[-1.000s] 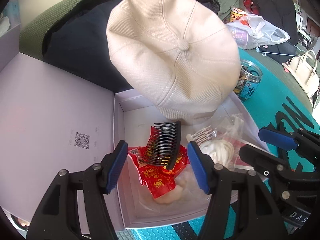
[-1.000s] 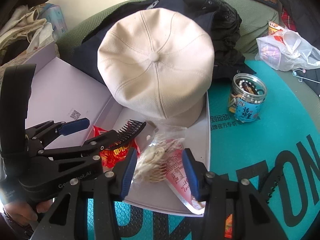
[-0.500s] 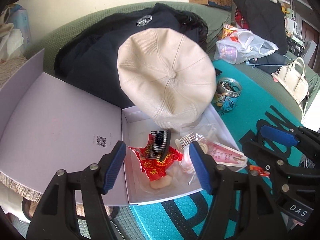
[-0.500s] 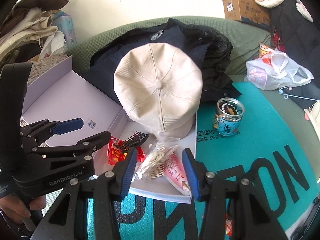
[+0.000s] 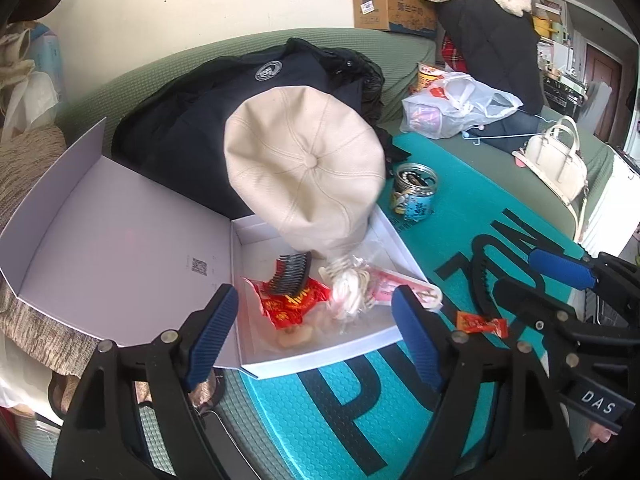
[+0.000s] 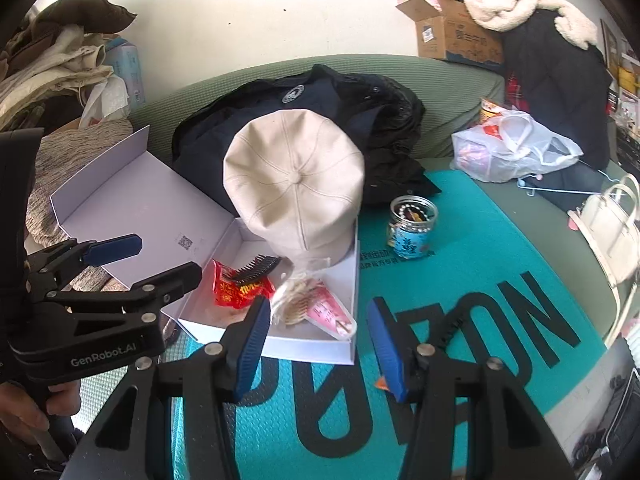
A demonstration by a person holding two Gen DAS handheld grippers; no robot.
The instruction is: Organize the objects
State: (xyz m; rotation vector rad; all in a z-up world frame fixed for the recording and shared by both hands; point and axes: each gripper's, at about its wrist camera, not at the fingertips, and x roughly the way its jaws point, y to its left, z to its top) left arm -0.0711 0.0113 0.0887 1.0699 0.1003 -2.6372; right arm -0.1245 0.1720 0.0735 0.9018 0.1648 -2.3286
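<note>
A white box [image 5: 320, 356] [image 6: 280, 346] lies open on a teal mat. In it are a cream cap [image 5: 308, 176] [image 6: 296, 184], a black comb [image 5: 290, 274] [image 6: 256, 268], a red packet [image 5: 292, 304] [image 6: 236, 290] and a clear bag of white pieces [image 5: 352, 288] [image 6: 300, 300]. A small red packet [image 5: 482, 324] lies on the mat right of the box. My left gripper [image 5: 314, 336] [image 6: 156, 260] is open and empty in front of the box. My right gripper [image 6: 318, 344] [image 5: 532, 276] is open and empty, to the right.
The box's lid [image 5: 112, 232] lies flat to the left. A glass jar [image 5: 414, 192] [image 6: 412, 226] stands on the mat behind the box. A dark jacket [image 6: 320, 120], a plastic bag [image 6: 512, 148] and a white handbag [image 5: 556, 160] lie further back on a green sofa.
Both grippers have pulled back and up from the box, so the box and mat look smaller. Both stay open and empty. The things in the box have not moved.
</note>
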